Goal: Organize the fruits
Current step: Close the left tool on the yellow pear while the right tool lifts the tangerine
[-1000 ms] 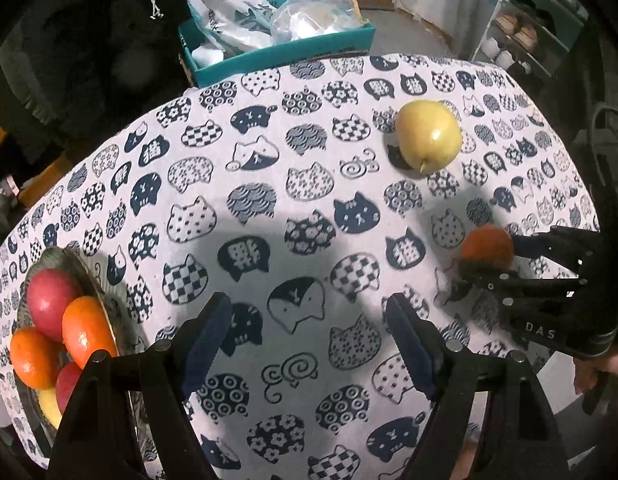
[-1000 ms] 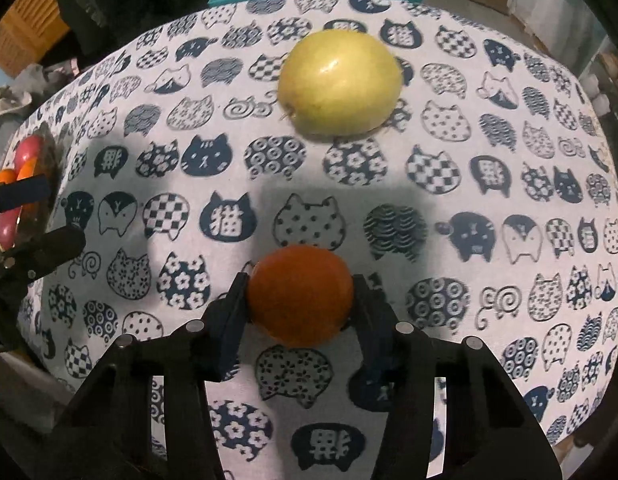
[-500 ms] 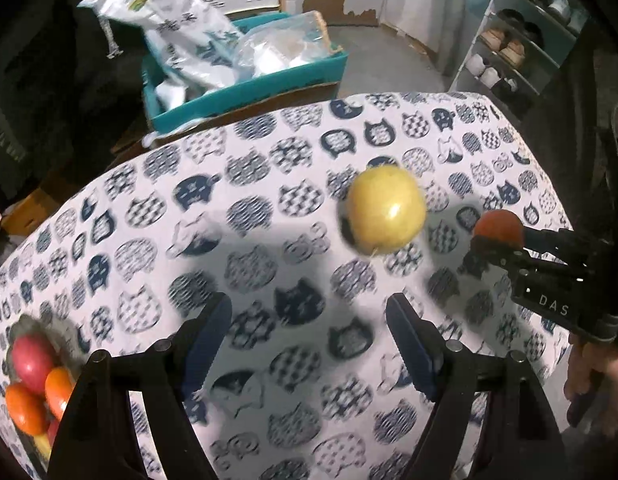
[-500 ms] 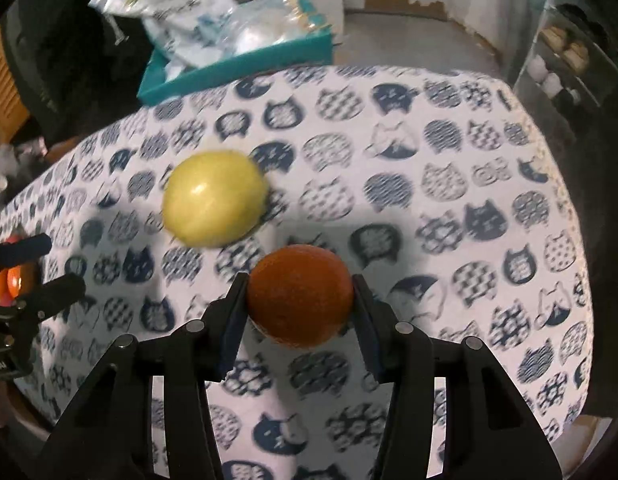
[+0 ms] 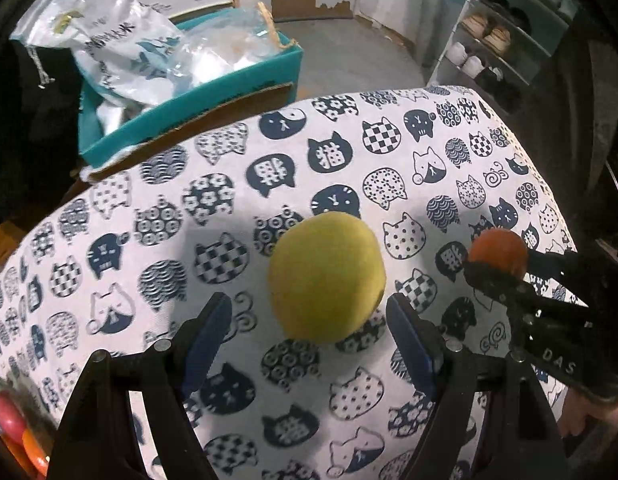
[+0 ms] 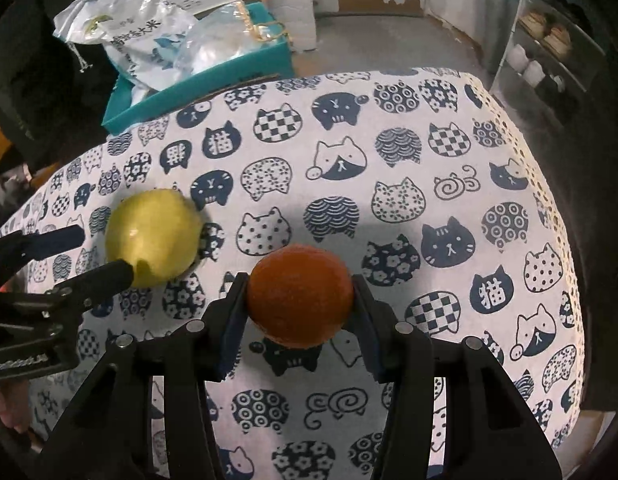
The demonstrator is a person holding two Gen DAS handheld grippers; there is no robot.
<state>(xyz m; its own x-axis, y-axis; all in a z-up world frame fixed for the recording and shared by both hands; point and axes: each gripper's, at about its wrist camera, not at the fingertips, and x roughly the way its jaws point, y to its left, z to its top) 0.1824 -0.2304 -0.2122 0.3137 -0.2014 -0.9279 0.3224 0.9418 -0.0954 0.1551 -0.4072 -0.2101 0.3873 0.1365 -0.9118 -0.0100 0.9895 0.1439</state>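
Fingers [image 6: 233, 320] pinch one orange [image 6: 299, 296]; one yellow apple [image 5: 325, 276].

An apple [image 5: 327, 278] lies on the counter [image 5: 349, 168], just ahead of the left hand-held gripper [image 5: 309, 330] and between the lines of its two spread fingers. To its right, the right hand-held gripper [image 6: 299, 304] holds an orange [image 6: 300, 296] above the counter. Behind the counter's far edge stands a box [image 5: 181, 108] with bags [image 5: 121, 48] in it. A bowl of fruit [image 5: 13, 428] sits at the counter's near left.
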